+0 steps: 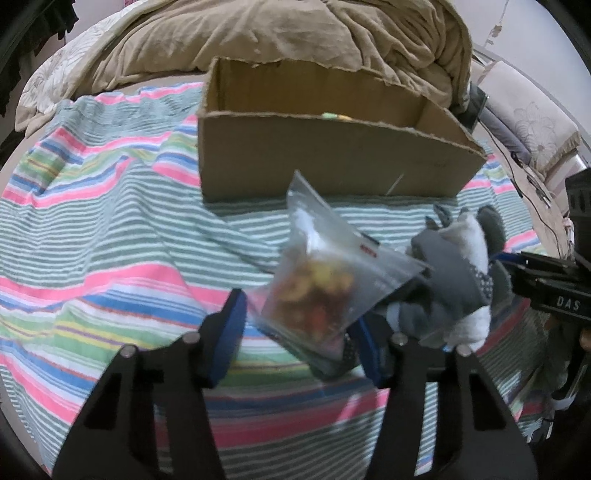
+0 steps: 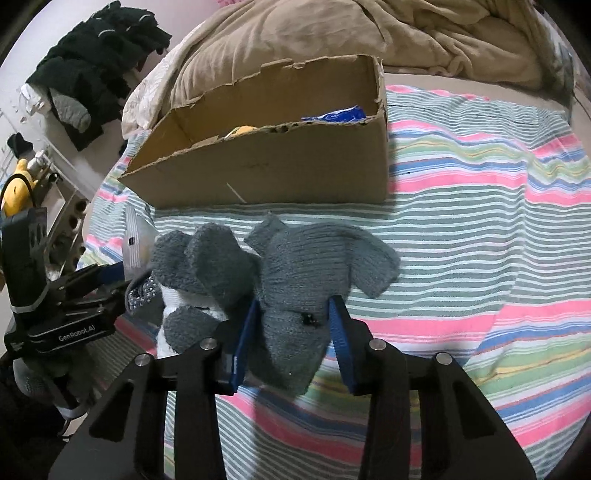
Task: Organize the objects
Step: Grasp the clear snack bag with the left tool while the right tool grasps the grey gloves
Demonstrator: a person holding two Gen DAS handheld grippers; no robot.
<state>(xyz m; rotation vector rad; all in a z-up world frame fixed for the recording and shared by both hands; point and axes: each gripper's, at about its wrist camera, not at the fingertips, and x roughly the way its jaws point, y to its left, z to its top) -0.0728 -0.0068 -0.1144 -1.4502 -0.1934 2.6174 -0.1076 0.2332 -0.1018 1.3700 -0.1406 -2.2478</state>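
Observation:
An open cardboard box (image 1: 332, 162) stands on the striped bedspread; it also shows in the right wrist view (image 2: 273, 166) with a blue packet (image 2: 336, 114) and a yellow item inside. My left gripper (image 1: 295, 332) is open around a clear zip bag of colourful snacks (image 1: 325, 273), which leans against its right finger. My right gripper (image 2: 293, 325) is shut on a grey knitted elephant toy (image 2: 295, 280), held above the bedspread in front of the box. The toy shows at the right of the left wrist view (image 1: 458, 273), touching the bag.
A rumpled tan duvet (image 1: 295, 33) lies behind the box. The striped bedspread (image 2: 480, 206) covers the bed. Dark clothes (image 2: 99, 55) hang at the far left, with a pillow (image 1: 532, 118) and cables at the right bedside.

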